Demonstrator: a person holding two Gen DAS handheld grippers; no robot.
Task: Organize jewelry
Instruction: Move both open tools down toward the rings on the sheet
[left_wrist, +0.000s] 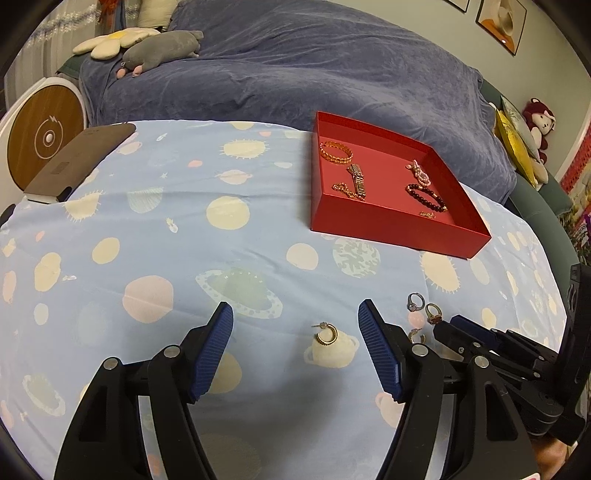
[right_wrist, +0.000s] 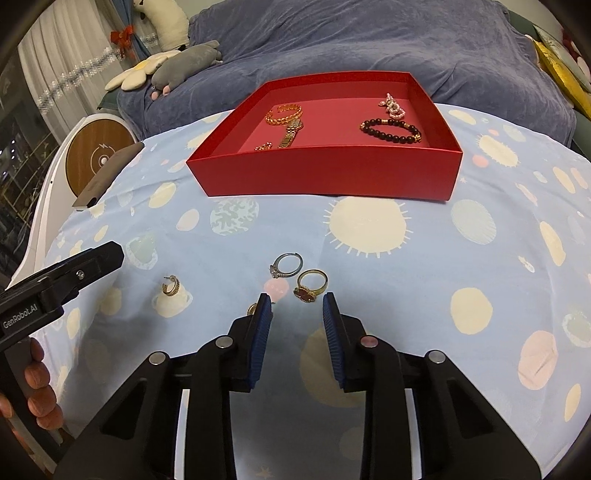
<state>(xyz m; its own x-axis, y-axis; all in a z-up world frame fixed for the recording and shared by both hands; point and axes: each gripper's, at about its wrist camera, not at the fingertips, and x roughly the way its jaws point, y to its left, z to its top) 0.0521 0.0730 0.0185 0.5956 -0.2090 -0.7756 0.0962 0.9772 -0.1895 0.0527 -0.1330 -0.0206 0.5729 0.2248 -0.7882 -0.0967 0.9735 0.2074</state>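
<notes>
Red box (right_wrist: 325, 173): stands at the far side of the cloth-covered counter (right_wrist: 369, 258), a shallow open tray with stiff card walls; probably light and easy to shove, so pieces are better lowered in than dropped against a wall.
Box contents: dark beaded bracelet (right_wrist: 391, 130) at the right, pink pearl piece (right_wrist: 393, 105) behind it; gold chain bangle (right_wrist: 284, 113), gold watch (right_wrist: 291, 134) and a small gold chain (right_wrist: 264, 146) at the left. The middle of the floor is bare.
Left tool (left_wrist: 295, 343): spread wide, holding nothing, with the gold hoop earring (left_wrist: 326, 334) lying on the cloth between its blue pads.
Right tool (right_wrist: 297, 325): parted, holding nothing, tips just short of the rings.
Gold ring with red stone (right_wrist: 312, 286): on the cloth just ahead of the right tool; hard, light and likely slippery, so I would pinch across the band, not the stone.
Silver ring (right_wrist: 287, 265): touching or nearly touching the gold one; same handling, and a pinch could nudge its neighbour.
Hoop earring: thin, feather-light; its post looks bendable, so grip the hoop's body gently.
Second small gold piece (right_wrist: 252, 308): mostly hidden behind the right tool's left finger; what it is I cannot tell.
Cloth: soft, may bunch under the pads.
</notes>
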